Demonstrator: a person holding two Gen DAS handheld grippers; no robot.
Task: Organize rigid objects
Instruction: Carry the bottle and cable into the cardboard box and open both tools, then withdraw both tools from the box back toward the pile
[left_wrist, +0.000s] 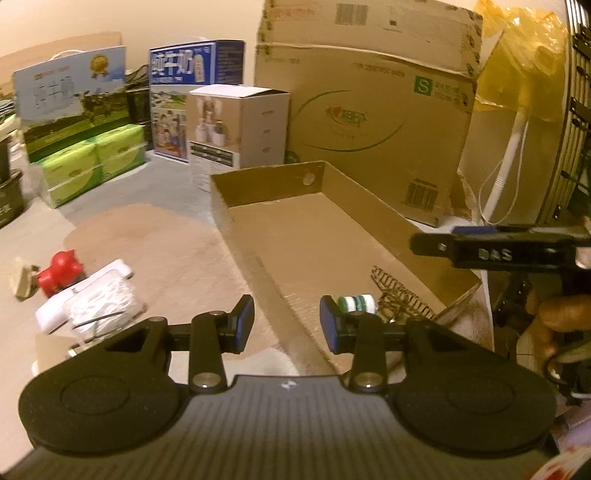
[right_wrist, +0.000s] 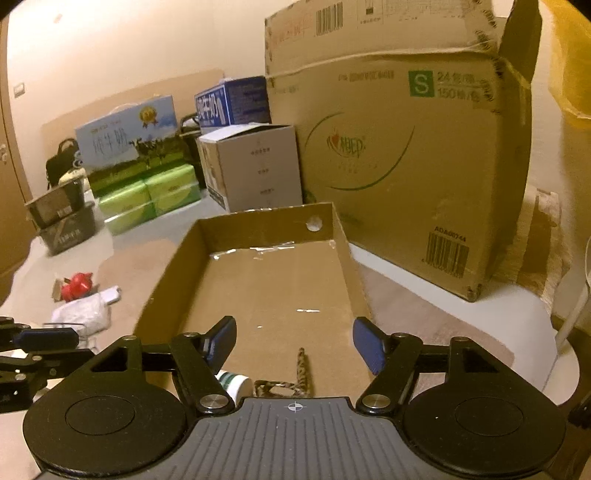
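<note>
A shallow open cardboard tray (left_wrist: 258, 177) (right_wrist: 258, 221) lies on the floor. Inside its near end lie a small green-and-white bottle (left_wrist: 356, 303) (right_wrist: 234, 384) and a striped braided cord (left_wrist: 399, 291) (right_wrist: 301, 373). My left gripper (left_wrist: 287, 320) is open and empty, over the tray's left wall. My right gripper (right_wrist: 295, 345) is open and empty above the tray's near end; it shows from the side in the left wrist view (left_wrist: 491, 251). On the floor left of the tray lie a red toy (left_wrist: 61, 273) (right_wrist: 75, 286), a white device (left_wrist: 85, 295) and a white plastic-wrapped bundle (left_wrist: 103, 306) (right_wrist: 83, 312).
A big cardboard box (left_wrist: 369, 110) (right_wrist: 399, 147) stands behind the tray, a smaller white box (left_wrist: 236, 125) (right_wrist: 255, 166) beside it. Milk cartons (left_wrist: 74, 96) (right_wrist: 125, 136) and green tissue packs (left_wrist: 92, 162) (right_wrist: 147, 199) stand at the back left. Dark bins (right_wrist: 62, 218) sit farther left.
</note>
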